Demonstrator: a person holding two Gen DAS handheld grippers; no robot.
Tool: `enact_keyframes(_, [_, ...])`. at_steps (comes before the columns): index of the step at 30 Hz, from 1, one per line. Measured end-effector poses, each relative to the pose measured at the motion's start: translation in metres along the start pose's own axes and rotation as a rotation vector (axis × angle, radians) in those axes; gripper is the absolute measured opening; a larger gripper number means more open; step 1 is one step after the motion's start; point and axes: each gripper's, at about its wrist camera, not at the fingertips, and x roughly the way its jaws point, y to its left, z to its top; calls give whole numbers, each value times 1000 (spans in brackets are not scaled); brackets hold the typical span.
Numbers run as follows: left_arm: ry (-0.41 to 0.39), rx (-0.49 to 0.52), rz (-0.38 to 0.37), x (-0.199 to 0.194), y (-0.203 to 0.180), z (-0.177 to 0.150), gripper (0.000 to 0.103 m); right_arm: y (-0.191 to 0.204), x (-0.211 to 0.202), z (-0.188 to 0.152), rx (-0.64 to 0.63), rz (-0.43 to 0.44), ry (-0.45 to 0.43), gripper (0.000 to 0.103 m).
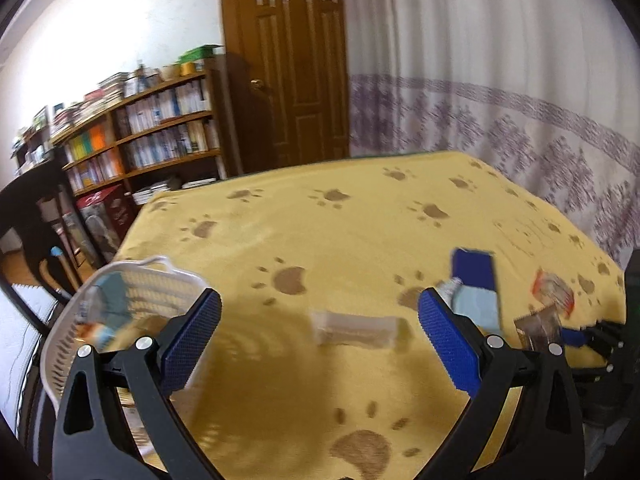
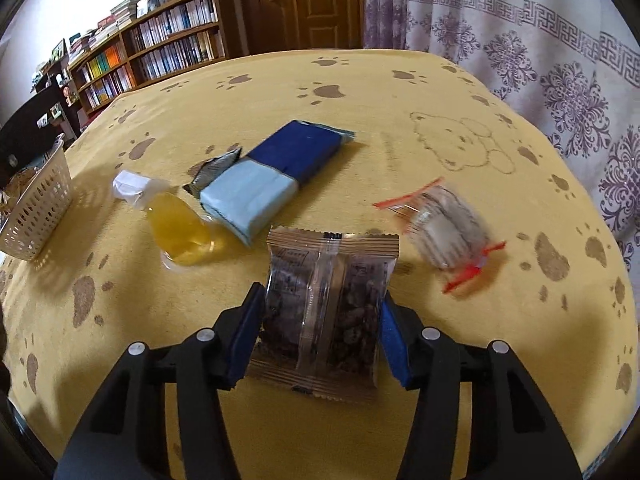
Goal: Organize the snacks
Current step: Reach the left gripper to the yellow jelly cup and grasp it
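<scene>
Snack packet upright between right gripper jaws, long axis vertical

Soft daylight comes through the curtain and washes out the wall. The left wrist view is smeared with motion blur; the right is sharper, though the red-edged packet blurs. Fisheye bends straight lines toward the dark corners.

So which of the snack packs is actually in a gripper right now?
The clear packet of dark snacks, clamped between the right gripper's blue pads. The blue packet, jelly pouch and red-edged packet lie loose.
</scene>
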Motion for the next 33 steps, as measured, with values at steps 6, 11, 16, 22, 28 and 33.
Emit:
enact_keyframes(6, [18, 82, -52, 14, -36, -12, 100, -3, -1, -5, -12, 17, -20, 55])
enact_keyframes(11, [67, 110, -110, 26, -58, -19, 91, -5, -1, -5, -11, 34, -27, 57])
enact_keyframes(16, [109, 126, -164, 36, -75, -25, 81, -6, -1, -6, -8, 45, -31, 58])
enact_keyframes(22, [174, 118, -238, 55, -85, -31, 60, -7, -1, -7, -7, 51, -34, 58])
enact_keyframes(28, [224, 96, -295, 72, -91, -35, 34, -7, -1, -7, -7, 50, -34, 58])
enact_keyframes(33, [204, 116, -297, 68, -95, -39, 34, -7, -1, -7, -7, 50, -34, 58])
